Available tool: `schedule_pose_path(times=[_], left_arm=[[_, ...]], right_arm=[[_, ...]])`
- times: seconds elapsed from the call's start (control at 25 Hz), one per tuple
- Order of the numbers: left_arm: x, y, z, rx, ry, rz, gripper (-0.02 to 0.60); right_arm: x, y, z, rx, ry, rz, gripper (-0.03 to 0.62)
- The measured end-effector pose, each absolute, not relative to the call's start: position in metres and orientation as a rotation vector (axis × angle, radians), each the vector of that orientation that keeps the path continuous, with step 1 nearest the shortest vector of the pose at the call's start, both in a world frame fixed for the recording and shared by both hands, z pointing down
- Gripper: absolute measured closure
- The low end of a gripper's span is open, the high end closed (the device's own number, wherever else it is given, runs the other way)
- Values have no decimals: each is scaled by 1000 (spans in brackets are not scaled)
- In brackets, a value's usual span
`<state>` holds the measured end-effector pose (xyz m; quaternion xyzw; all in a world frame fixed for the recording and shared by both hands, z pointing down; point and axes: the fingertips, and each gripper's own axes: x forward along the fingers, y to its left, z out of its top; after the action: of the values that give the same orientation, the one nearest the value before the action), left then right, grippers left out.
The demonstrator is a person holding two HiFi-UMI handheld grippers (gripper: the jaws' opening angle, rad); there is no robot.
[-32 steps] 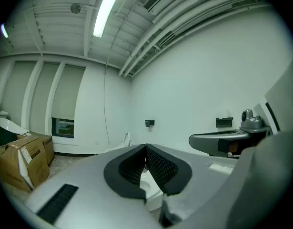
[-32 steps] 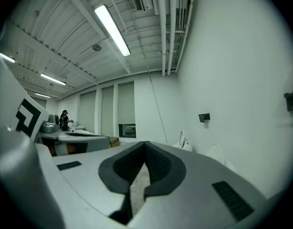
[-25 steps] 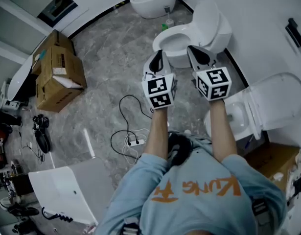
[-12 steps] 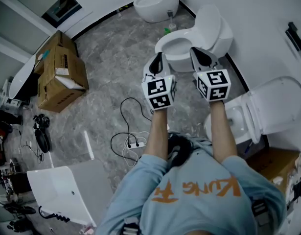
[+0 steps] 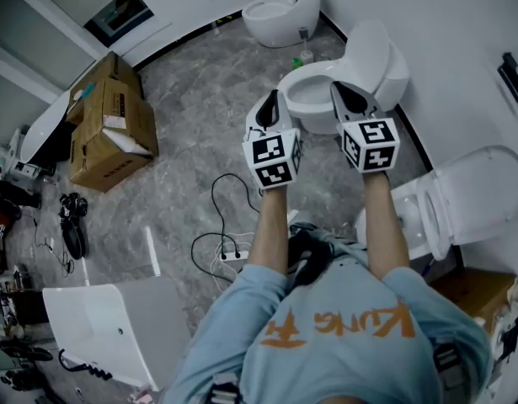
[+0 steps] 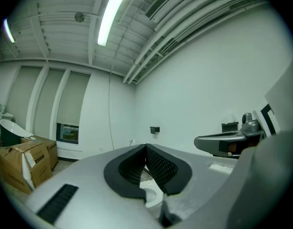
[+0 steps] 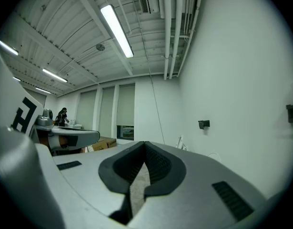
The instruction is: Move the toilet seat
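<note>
A white toilet (image 5: pixel 312 93) stands by the wall ahead, its lid (image 5: pixel 371 50) tipped up against the tank and its seat ring round the open bowl. Both grippers hang side by side over the floor just short of the bowl. The left gripper (image 5: pixel 270 101) is shut and holds nothing; in its own view the left gripper (image 6: pixel 146 150) has its pads closed, with a sliver of white toilet (image 6: pixel 154 197) below them. The right gripper (image 5: pixel 348 93) is likewise shut and empty, its pads (image 7: pixel 156 162) meeting. Neither touches the toilet.
A second toilet (image 5: pixel 461 194) with its lid up stands at the right, a third toilet (image 5: pixel 284 10) at the far wall. Cardboard boxes (image 5: pixel 109 133) sit at the left. A cable and power strip (image 5: pixel 233 256) lie near the person's feet. A white panel (image 5: pixel 115 328) lies at the lower left.
The head view has shifted forward: the toilet, boxes and floor have slid down and right in the picture. Both grippers stay shut, side by side, and have edged nearer the bowl.
</note>
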<state>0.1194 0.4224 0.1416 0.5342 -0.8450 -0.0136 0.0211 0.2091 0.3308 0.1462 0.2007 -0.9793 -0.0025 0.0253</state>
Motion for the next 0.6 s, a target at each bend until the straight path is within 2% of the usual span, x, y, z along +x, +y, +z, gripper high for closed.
schedule_pose_path(times=[0.32,0.6], left_arm=[[79,411,161,1616,-2612,-81,580],[29,348,179,1646,-2562,-121,580]], right_arm=[[178,313,162,605,-2997,-32,597],[143,245,168,732,-2953,-75,597]])
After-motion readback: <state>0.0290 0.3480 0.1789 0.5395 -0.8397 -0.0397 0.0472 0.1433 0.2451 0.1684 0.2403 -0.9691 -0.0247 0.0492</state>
